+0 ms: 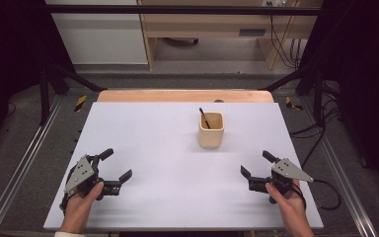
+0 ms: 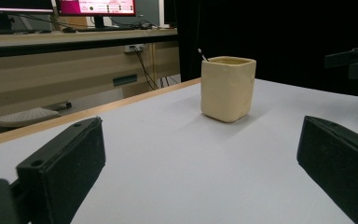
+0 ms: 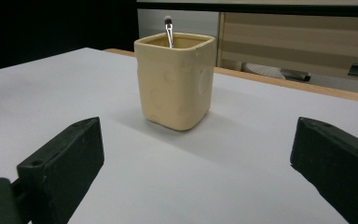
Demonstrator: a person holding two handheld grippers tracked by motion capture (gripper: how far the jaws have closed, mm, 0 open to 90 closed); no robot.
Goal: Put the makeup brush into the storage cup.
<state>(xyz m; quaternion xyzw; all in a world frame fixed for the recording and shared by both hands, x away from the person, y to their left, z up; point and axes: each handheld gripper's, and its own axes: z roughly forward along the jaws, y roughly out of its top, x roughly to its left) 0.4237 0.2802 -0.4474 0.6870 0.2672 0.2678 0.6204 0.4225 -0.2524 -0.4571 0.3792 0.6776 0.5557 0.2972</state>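
High view first: the left gripper [image 1: 116, 164] sits at the near left of the white table [image 1: 143, 133], held by a hand [image 1: 81, 205] that comes in from the bottom edge, and its jaws stand wide apart with nothing between them. The right gripper [image 1: 257, 164] mirrors it at the near right, held by the other hand [image 1: 288, 197], its jaws likewise spread and empty. A cream square-sided cup [image 1: 211, 129] stands upright ahead of both grippers, roughly between them but somewhat closer to the right one, well apart from each. A thin dark brush [image 1: 204, 117] leans inside the cup, its tip rising past the rim on the side toward the left gripper. In the left gripper view, the two black jaws rise at the lower corners, far from one another, and the cup [image 2: 227, 87] stands beyond them, right of the middle of the gap, resting flat on the table [image 2: 177, 158]; only the very tip of the brush [image 2: 200, 53] peeks above the rim. In the right gripper view, the jaws are again spread wide, and the cup [image 3: 175, 79] stands ahead, slightly left of the gap's middle, with shallow round dimples on its walls. The brush [image 3: 168, 31] pokes up out of the cup, its small dark head above a shiny metal ferrule.
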